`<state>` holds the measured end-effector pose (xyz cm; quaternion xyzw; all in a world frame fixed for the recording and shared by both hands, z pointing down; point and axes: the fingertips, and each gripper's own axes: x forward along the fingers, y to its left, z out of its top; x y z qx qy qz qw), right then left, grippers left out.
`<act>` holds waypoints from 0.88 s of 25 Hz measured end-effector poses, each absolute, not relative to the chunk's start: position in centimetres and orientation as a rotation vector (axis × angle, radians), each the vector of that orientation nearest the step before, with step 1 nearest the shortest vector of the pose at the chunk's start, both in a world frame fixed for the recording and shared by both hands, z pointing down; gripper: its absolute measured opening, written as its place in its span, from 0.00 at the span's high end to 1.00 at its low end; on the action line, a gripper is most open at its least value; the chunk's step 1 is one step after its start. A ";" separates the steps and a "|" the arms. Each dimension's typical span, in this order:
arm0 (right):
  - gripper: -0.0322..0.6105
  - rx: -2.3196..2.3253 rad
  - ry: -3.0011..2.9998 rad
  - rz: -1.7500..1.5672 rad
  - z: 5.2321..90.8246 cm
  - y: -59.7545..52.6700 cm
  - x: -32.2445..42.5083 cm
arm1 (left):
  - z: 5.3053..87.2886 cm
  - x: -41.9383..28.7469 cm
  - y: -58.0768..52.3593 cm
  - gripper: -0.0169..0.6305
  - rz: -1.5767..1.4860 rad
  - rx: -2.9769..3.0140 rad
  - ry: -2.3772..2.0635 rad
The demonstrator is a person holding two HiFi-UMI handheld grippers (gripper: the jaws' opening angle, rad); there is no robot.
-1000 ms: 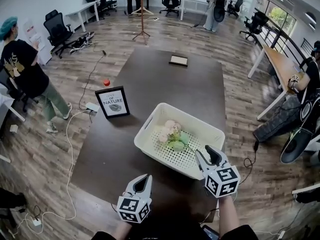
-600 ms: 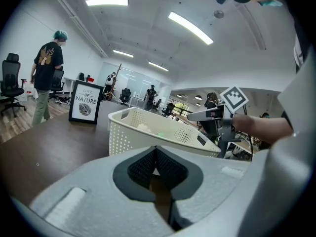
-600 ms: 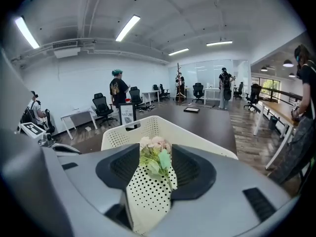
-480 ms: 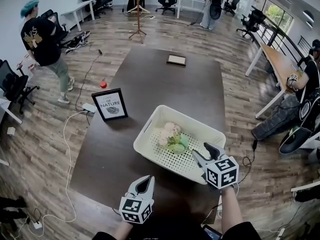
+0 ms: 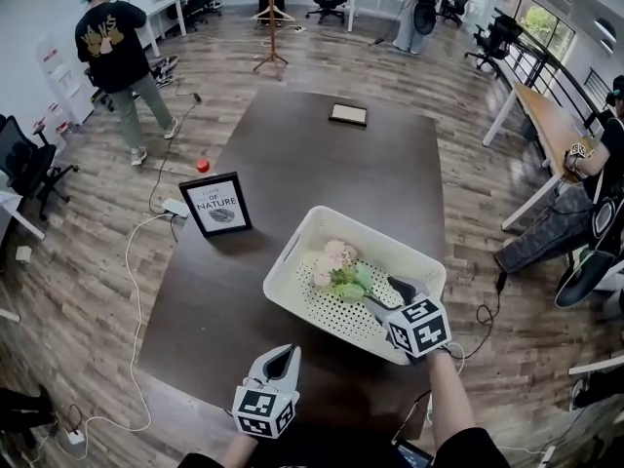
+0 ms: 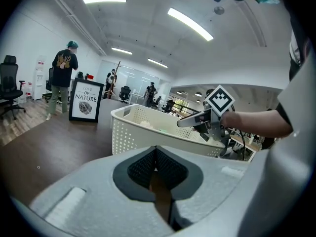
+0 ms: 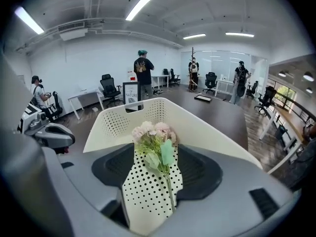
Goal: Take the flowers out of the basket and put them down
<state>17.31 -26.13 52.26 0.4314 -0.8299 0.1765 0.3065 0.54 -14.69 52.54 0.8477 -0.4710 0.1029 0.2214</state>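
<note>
A white perforated basket (image 5: pixel 292 244) stands on the dark table, near its front right. A small bunch of pale pink flowers (image 5: pixel 336 266) with green leaves lies on the basket floor. My right gripper (image 5: pixel 385 292) reaches over the near rim into the basket. Its jaws are opening and stand on either side of the flowers' stem without pressing on it. In the right gripper view the flowers (image 7: pixel 154 137) lie straight ahead, between the pads. My left gripper (image 5: pixel 281 357) hovers over the table's near edge, left of the basket, shut and empty.
A framed "Nature" sign (image 5: pixel 218 203) stands on the table's left edge. A flat dark book (image 5: pixel 348 116) lies at the far end. A cable and a red object (image 5: pixel 204 164) lie on the floor to the left. A person (image 5: pixel 117 47) walks at the back left.
My right gripper has moved forward and down into the basket, up to the flowers, and its jaws have widened. The left gripper has hardly moved. The person at the left has walked further away.
</note>
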 end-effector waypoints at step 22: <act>0.40 0.896 -2.164 0.514 57.6 -28.0 15.4 | 54.2 -0.6 -15.9 0.96 0.335 2.286 -1.340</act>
